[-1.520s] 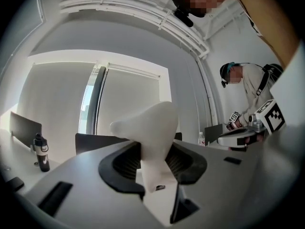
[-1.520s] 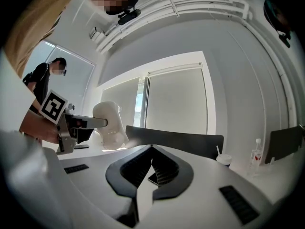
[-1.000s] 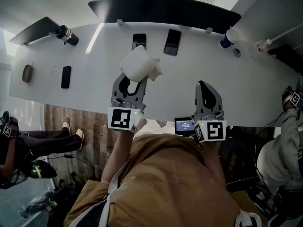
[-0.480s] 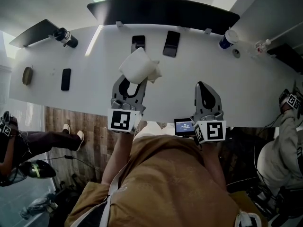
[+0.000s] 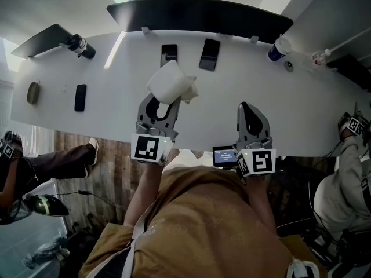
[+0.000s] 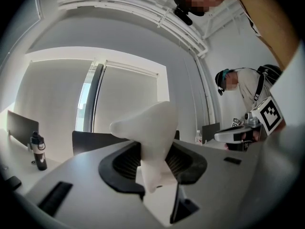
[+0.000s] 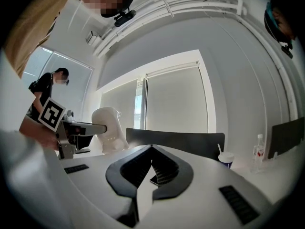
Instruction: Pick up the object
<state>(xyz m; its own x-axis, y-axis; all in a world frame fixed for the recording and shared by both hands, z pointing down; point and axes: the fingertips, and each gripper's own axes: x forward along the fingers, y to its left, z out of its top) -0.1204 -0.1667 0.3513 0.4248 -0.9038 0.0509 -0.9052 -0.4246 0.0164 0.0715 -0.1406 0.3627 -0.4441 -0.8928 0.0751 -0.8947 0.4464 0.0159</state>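
While my left gripper (image 5: 164, 102) clamps the white object (image 5: 171, 83) between its pads over the middle of the white table (image 5: 278, 97), my right gripper (image 5: 248, 105) hangs closed and empty by the near edge.

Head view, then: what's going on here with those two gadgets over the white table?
A person stands at a white table with a hand-held gripper in each hand. The left hand-held gripper is clamped on a white moulded object and holds it out level, apparently clear of the table. The right hand-held gripper is shut and empty, held alongside. Phones and a cup sit farther back, untouched.
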